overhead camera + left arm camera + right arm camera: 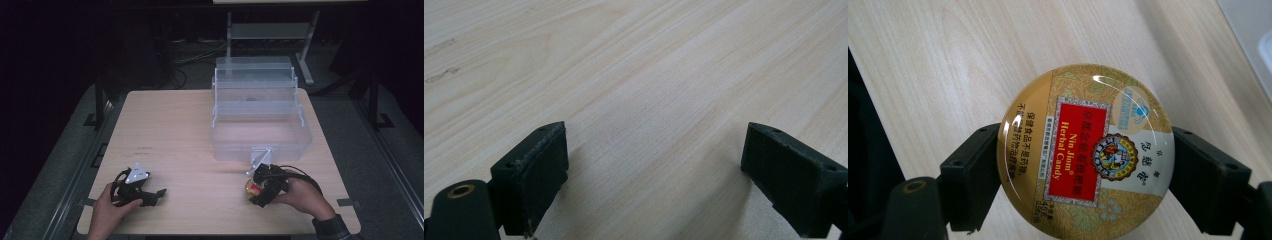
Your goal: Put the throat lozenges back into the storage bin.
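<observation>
R gripper (1083,165) fingers clamp candy tin (1085,150) nr table (200,200) front edge

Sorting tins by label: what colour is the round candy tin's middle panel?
Red, on the round gold candy tin; right gripper view.

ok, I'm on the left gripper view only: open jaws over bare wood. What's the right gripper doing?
Observer: The right gripper is shut on a round gold candy tin, one jaw on each side of its rim.
Operator: Any label on the tin?
Observer: Yes, a red panel on the lid reads "Nin Jiom Herbal Candy".
Operator: Anything else on the table?
Observer: A clear plastic box with stepped tiers stands open toward the far right of the table; the tin sits just in front of its white latch in the high view.
Operator: And where's the left gripper in that?
Observer: The left gripper is low at the near left, held in the person's left hand, well apart from the box.
</observation>
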